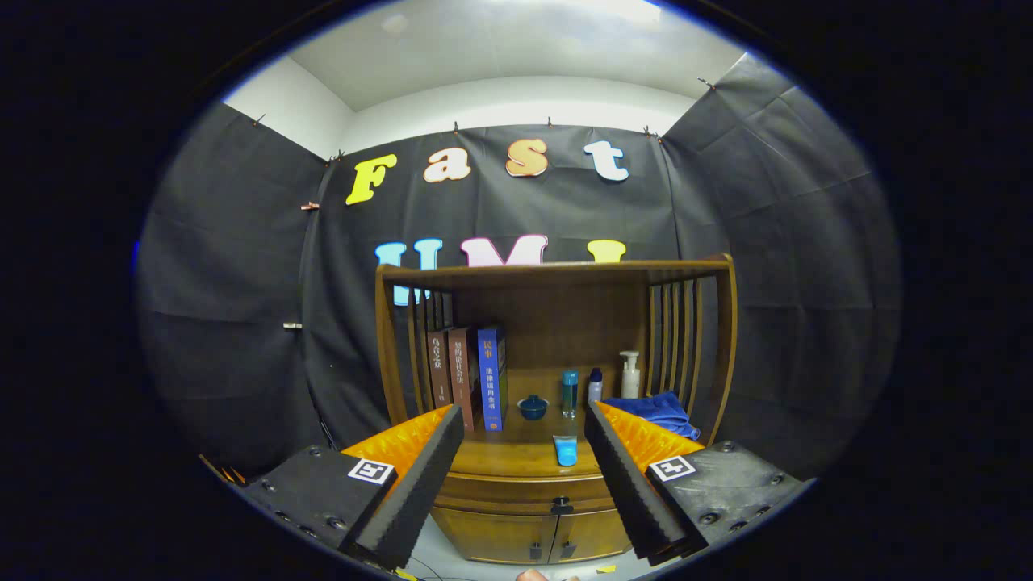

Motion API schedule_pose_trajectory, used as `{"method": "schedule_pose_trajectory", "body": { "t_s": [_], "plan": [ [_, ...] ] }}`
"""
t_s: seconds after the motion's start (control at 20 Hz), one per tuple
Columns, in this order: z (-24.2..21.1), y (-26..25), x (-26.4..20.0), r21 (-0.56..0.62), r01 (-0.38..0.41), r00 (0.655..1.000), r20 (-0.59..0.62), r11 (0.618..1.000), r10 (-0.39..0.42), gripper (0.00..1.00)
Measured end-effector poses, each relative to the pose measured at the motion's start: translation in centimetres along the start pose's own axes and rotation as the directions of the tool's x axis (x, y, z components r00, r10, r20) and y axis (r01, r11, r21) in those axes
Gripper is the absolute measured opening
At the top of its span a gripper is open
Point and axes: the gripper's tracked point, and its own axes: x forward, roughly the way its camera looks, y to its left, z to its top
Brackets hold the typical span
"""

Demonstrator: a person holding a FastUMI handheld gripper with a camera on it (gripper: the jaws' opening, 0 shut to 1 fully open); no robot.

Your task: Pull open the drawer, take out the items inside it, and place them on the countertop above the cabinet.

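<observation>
While the tool (pixel 524 424) hangs open, gripping nothing, the drawer (pixel 524 490) below the bench (pixel 516 460) is shut, contents hidden.

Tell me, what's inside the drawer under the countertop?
Can't tell: the drawer is closed, so its inside is hidden. On the countertop above it sits a small blue cup. The open gripper holds nothing.
</observation>
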Motion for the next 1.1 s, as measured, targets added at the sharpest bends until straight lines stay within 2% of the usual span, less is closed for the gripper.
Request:
{"method": "schedule_pose_trajectory", "body": {
  "t_s": [0.35, 1.1],
  "plan": [
    [1.3, 0.4, -0.8, 0.045, 0.0, 1.0, -0.007, 0.999, 0.001, 0.99],
    [0.6, 0.1, -1.0, 0.005, 0.016, 1.0, -0.008, 1.0, -0.016, 0.99]
  ]
}}
